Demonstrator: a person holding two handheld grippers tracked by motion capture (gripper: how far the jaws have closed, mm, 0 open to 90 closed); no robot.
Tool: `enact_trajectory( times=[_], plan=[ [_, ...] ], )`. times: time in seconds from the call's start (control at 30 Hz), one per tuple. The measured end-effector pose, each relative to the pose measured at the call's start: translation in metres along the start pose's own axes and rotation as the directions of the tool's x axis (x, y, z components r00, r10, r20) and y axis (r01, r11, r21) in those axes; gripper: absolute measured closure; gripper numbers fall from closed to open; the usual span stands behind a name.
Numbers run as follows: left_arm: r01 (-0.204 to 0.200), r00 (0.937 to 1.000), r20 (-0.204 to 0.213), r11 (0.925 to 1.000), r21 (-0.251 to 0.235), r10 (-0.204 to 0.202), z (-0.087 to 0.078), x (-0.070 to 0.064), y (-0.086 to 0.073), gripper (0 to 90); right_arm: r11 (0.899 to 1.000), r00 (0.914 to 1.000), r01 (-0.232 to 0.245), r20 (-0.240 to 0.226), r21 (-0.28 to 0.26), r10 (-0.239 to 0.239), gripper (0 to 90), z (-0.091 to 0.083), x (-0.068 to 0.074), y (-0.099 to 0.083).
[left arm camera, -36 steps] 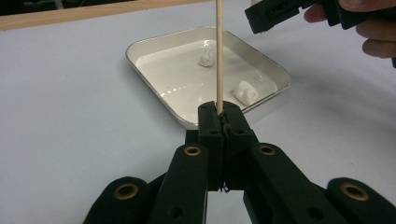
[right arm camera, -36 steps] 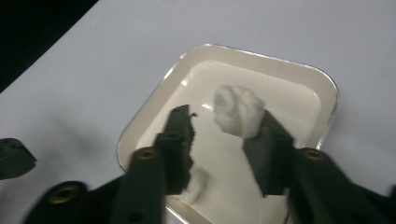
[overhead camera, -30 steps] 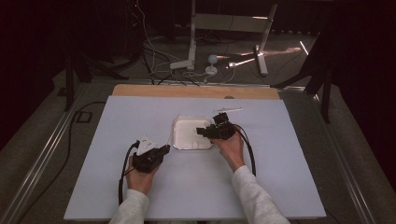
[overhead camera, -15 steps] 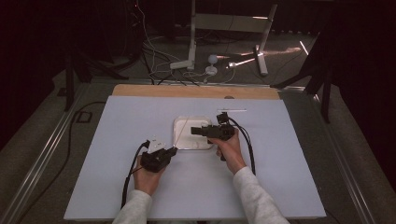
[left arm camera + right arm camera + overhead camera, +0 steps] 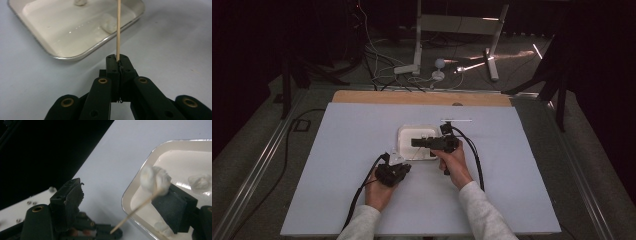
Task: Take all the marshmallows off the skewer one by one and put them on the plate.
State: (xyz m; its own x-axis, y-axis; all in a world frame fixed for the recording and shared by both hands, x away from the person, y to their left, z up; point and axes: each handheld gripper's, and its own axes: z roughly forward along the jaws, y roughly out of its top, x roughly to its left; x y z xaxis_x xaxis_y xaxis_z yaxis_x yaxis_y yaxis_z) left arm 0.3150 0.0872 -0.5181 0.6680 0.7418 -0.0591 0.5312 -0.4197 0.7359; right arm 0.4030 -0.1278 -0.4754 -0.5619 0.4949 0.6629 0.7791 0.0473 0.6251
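My left gripper (image 5: 118, 60) is shut on the lower end of a thin wooden skewer (image 5: 118, 27), which points up toward a white tray (image 5: 75, 57). In the right gripper view, a white marshmallow (image 5: 154, 179) sits on the skewer's (image 5: 136, 210) tip. It hangs between the wide-apart jaws of my open right gripper (image 5: 120, 195), against the right pad (image 5: 172, 207). In the high view, the left gripper (image 5: 403, 168) sits at the tray's (image 5: 402, 131) near left corner and the right gripper (image 5: 418, 143) reaches over it from the right.
More marshmallow pieces (image 5: 200, 181) lie in the tray, one near its rim (image 5: 108, 25). The tray rests mid-table on a pale sheet (image 5: 337, 150). A thin white stick (image 5: 457, 120) lies behind the tray. Beyond the wooden far edge (image 5: 412, 97) are cables and stand legs.
My left gripper has moved right and forward, up to the tray's near corner. My right gripper has shifted left, farther over the tray.
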Motion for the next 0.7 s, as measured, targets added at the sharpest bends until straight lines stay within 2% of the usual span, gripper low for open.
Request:
enact_trajectory(
  times=[0.17,0.3,0.53,0.7],
  plan=[
    [0.040,0.9991,-0.015,0.9992,0.003,-0.040,-0.001,0.007,-0.001,89.6,1.000,1.0000,-0.006,0.005,0.010,0.006,24.1,-0.002,0.001,-0.002],
    [0.055,0.9985,-0.005,0.9985,-0.005,-0.055,-0.001,0.009,-0.001,89.4,1.000,0.9997,0.005,0.023,0.003,-0.005,24.1,-0.007,0.001,-0.002],
    [0.132,0.9913,0.003,0.9909,-0.030,-0.131,-0.006,0.019,0.006,89.0,0.999,0.9982,0.029,0.054,-0.023,-0.028,24.1,-0.019,0.003,-0.005],
    [0.157,0.9876,0.006,0.9871,-0.031,-0.157,-0.002,0.023,0.018,89.0,0.999,0.9972,0.028,0.071,-0.045,-0.025,24.1,-0.027,-0.001,-0.010]
  ],
)
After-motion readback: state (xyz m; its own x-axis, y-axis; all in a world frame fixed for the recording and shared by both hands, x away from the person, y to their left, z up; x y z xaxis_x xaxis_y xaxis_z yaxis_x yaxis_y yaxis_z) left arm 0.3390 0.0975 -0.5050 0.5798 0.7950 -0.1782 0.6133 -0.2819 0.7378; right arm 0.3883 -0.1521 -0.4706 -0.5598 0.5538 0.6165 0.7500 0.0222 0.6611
